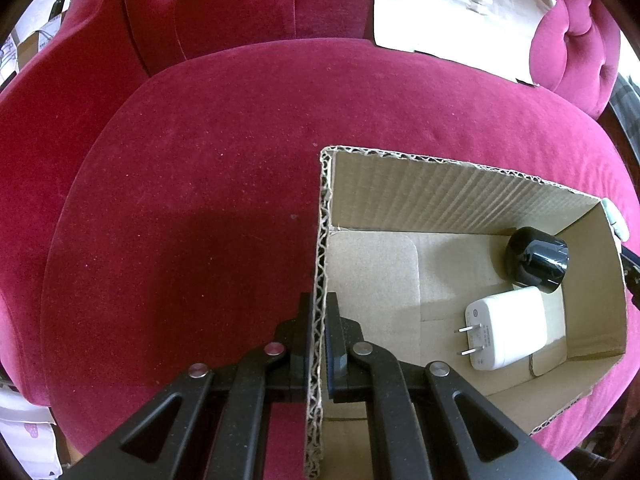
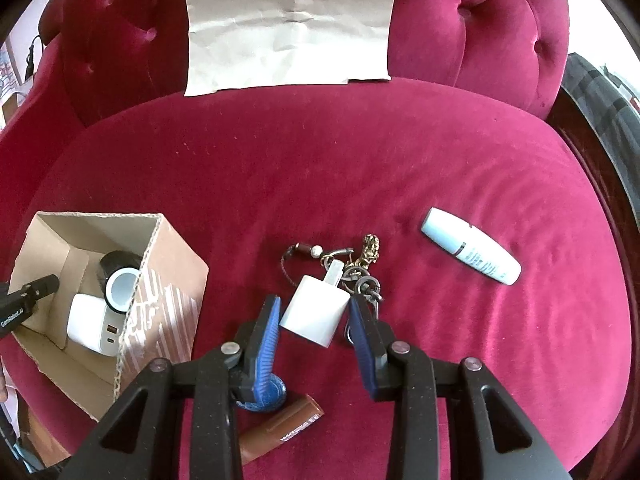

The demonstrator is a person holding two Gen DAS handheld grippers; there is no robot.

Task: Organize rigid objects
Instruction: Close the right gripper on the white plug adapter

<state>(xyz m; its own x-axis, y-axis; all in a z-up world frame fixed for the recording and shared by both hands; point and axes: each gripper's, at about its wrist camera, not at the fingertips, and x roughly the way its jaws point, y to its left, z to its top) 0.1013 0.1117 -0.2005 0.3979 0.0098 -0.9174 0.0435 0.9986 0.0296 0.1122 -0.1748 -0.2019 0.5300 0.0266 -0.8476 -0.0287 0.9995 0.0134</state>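
My left gripper (image 1: 319,308) is shut on the left wall of an open cardboard box (image 1: 460,196) standing on the red velvet seat. Inside the box lie a black round device (image 1: 536,258) and a white plug charger (image 1: 508,326) with two prongs. In the right wrist view the box (image 2: 164,300) stands at the left. My right gripper (image 2: 316,316) points down at the seat, and its blue pads (image 2: 270,320) press on both sides of a small white charger cube (image 2: 314,312). The cube lies against a bunch of keys (image 2: 362,268) with a cord and charms.
A white and pale blue tube (image 2: 472,246) lies on the seat to the right. A brown tube (image 2: 284,426) and a blue round item (image 2: 266,398) lie near the front edge under my right gripper. A sheet of paper (image 2: 288,24) leans on the tufted backrest.
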